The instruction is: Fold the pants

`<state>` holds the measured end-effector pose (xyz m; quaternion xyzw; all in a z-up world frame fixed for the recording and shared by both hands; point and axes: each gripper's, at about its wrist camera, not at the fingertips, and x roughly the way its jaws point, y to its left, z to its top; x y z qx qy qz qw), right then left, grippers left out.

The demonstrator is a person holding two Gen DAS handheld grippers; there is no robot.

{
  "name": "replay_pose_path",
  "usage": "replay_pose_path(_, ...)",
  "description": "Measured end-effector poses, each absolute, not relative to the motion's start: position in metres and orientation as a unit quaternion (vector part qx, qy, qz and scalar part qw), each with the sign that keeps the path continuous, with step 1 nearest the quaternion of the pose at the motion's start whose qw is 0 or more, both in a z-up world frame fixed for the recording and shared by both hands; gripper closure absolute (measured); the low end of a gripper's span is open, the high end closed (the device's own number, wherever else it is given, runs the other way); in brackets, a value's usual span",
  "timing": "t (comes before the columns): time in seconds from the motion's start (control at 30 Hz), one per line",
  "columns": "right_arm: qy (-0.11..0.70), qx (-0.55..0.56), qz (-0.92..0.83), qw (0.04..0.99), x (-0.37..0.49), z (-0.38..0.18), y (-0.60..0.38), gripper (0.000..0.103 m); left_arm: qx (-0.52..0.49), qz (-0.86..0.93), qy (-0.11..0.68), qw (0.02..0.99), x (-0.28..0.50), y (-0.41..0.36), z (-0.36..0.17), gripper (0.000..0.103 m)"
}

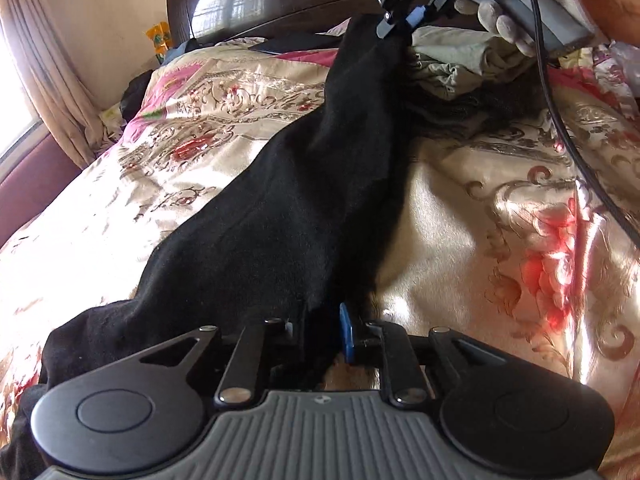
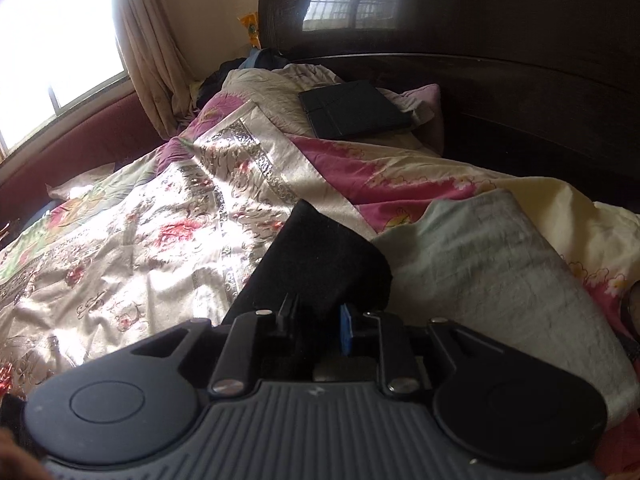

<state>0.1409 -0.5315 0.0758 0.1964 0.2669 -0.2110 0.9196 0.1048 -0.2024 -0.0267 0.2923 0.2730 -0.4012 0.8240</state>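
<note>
The black pants (image 1: 288,208) stretch in a long band over the floral bedspread (image 1: 500,216). My left gripper (image 1: 324,328) is shut on the near end of the pants, low over the bed. My right gripper (image 1: 398,24) shows at the top of the left wrist view, held by a gloved hand, shut on the far end and lifting it. In the right wrist view my right gripper (image 2: 318,320) pinches the black cloth (image 2: 320,260), whose end sticks up beyond the fingers.
A pile of grey-green and dark clothes (image 1: 452,68) lies past the pants on the right; it shows as pale cloth (image 2: 500,264) in the right wrist view. A black flat case (image 2: 352,108) lies by the dark headboard (image 2: 500,40). Curtain and window (image 2: 60,20) at left.
</note>
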Motion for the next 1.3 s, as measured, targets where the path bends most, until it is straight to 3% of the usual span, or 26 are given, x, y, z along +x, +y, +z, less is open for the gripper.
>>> replay_pose_path(0.1, 0.247, 0.206, -0.202, 0.925, 0.113, 0.084, -0.518, 0.074, 0.27, -0.41, 0.285, 0.823, 0.106, -0.195, -0.023, 0.066)
replay_pose_path(0.2, 0.242, 0.226, -0.163, 0.929, 0.083, 0.083, -0.491, 0.053, 0.255, -0.411, 0.279, 0.829, 0.107, -0.192, -0.017, 0.066)
replay_pose_path(0.37, 0.269, 0.233, -0.139, 0.924, 0.069, 0.057, -0.464, 0.05, 0.249, -0.403, 0.274, 0.837, 0.11, -0.19, -0.012, 0.065)
replay_pose_path(0.67, 0.276, 0.367, -0.132, 0.879, 0.125, 0.001, -0.495, 0.046, 0.255, -0.407, 0.268, 0.835, 0.108, -0.197, -0.013, 0.065)
replay_pose_path(0.77, 0.254, 0.395, -0.128, 0.873, 0.135, -0.008, -0.499, 0.05, 0.259, -0.41, 0.262, 0.834, 0.109, -0.201, -0.013, 0.065)
replay_pose_path(0.8, 0.252, 0.407, -0.125, 0.869, 0.138, -0.012, -0.499, 0.062, 0.258, -0.41, 0.259, 0.836, 0.11, -0.202, -0.013, 0.065)
replay_pose_path(0.83, 0.251, 0.422, -0.122, 0.863, 0.14, -0.013, -0.502, 0.086, 0.257, -0.408, 0.256, 0.838, 0.112, -0.202, -0.012, 0.065)
replay_pose_path(0.87, 0.247, 0.434, -0.117, 0.858, 0.141, -0.013, -0.503, 0.093, 0.255, -0.403, 0.253, 0.842, 0.114, -0.202, -0.012, 0.065)
replay_pose_path(1.0, 0.188, 0.443, -0.076, 0.873, 0.126, 0.018, -0.499, 0.094, 0.24, -0.384, 0.251, 0.855, 0.126, -0.194, -0.01, 0.064)
replay_pose_path(1.1, 0.128, 0.433, -0.052, 0.891, 0.109, 0.042, -0.491, 0.094, 0.206, -0.381, 0.272, 0.859, 0.136, -0.186, -0.014, 0.057)
replay_pose_path(1.23, 0.178, 0.4, -0.102, 0.893, 0.124, 0.02, -0.481, 0.093, 0.218, -0.378, 0.304, 0.847, 0.137, -0.187, -0.032, 0.056)
replay_pose_path(1.3, 0.197, 0.438, -0.118, 0.869, 0.133, 0.002, -0.491, 0.088, 0.225, -0.38, 0.298, 0.847, 0.132, -0.184, -0.031, 0.056)
